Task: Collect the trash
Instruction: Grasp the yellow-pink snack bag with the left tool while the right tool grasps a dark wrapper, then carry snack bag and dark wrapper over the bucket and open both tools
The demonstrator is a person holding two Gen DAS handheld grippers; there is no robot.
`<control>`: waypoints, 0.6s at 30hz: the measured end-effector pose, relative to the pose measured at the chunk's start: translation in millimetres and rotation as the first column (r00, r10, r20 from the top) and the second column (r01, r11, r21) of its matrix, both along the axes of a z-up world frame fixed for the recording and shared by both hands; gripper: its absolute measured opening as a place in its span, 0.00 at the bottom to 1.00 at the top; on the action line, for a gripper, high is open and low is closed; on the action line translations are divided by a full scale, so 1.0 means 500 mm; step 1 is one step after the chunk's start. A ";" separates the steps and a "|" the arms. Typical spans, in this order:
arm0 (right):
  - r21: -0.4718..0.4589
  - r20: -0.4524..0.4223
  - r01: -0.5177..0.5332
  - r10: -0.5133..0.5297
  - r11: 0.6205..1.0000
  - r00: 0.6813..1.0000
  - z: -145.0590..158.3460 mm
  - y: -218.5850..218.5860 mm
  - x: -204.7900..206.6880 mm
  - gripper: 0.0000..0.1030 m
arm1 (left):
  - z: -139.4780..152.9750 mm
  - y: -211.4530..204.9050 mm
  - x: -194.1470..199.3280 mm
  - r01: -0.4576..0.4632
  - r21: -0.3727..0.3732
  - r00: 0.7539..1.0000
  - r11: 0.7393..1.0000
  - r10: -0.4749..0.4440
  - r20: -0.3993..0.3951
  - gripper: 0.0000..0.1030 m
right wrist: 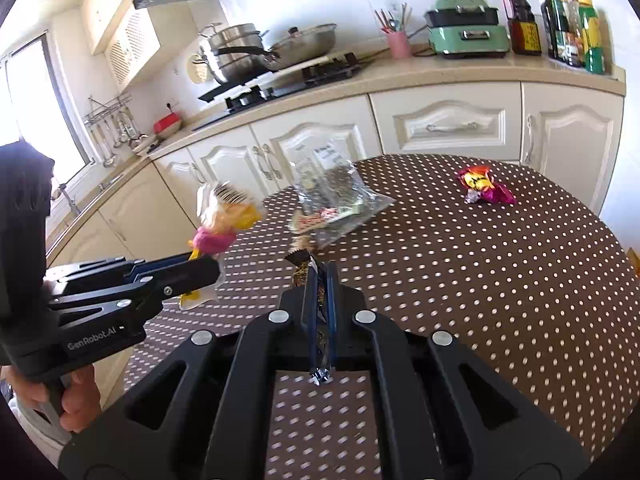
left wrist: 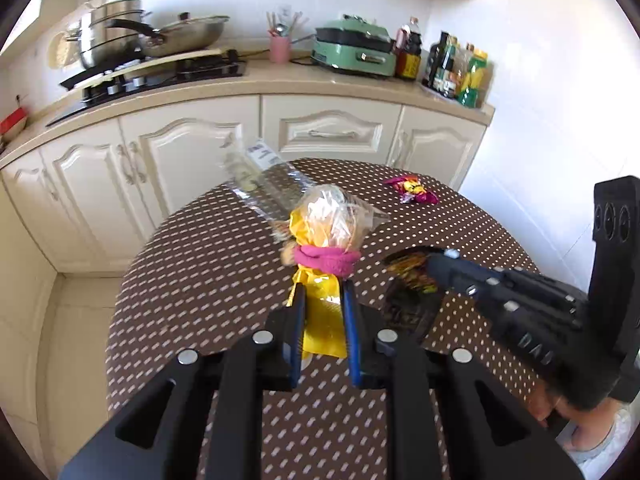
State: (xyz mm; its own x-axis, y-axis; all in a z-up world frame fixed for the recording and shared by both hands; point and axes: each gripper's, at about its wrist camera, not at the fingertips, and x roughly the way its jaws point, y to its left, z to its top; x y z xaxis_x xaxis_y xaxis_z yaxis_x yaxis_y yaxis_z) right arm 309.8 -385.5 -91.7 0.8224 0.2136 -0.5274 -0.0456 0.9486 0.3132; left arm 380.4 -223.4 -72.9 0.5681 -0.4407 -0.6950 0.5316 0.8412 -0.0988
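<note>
A yellow snack bag (left wrist: 320, 322) with a clear top and a pink band hangs above the dotted table (left wrist: 200, 280), and my left gripper (left wrist: 322, 286) is shut on its lower end. My right gripper (right wrist: 321, 270) is shut on a dark crumpled wrapper (right wrist: 302, 260), lifted just off the table (right wrist: 480, 280). In the left wrist view the right gripper (left wrist: 436, 258) and the dark wrapper (left wrist: 408, 276) sit to the right. In the right wrist view the left gripper (right wrist: 214, 270) holds the yellow bag (right wrist: 224, 216) at the left. A clear plastic bag (right wrist: 332, 196) and a pink-yellow wrapper (right wrist: 484, 186) lie on the table.
Cream cabinets (left wrist: 192, 152) and a counter (left wrist: 320, 80) curve behind the table, bearing a stove with pots (left wrist: 120, 36), a pink utensil cup (left wrist: 279, 48), a green appliance (left wrist: 352, 50) and bottles (left wrist: 456, 68). Floor (left wrist: 80, 320) shows left of the table. A hand (right wrist: 76, 400) grips the left handle.
</note>
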 end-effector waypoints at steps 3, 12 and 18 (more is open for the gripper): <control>-0.011 0.015 -0.017 0.017 1.000 1.000 0.025 0.033 -0.020 0.04 | 0.009 0.059 -0.025 -0.025 -0.022 1.000 0.999 0.025 0.002 0.16; -0.033 0.044 -0.206 0.207 0.978 0.977 0.088 0.272 -0.040 0.04 | 0.028 0.322 -0.098 -0.160 -0.098 0.987 0.982 0.161 0.002 0.16; -0.044 0.008 -0.360 0.360 0.932 0.933 0.068 0.497 -0.025 0.04 | -0.003 0.542 -0.138 -0.300 -0.127 0.954 0.946 0.298 -0.031 0.16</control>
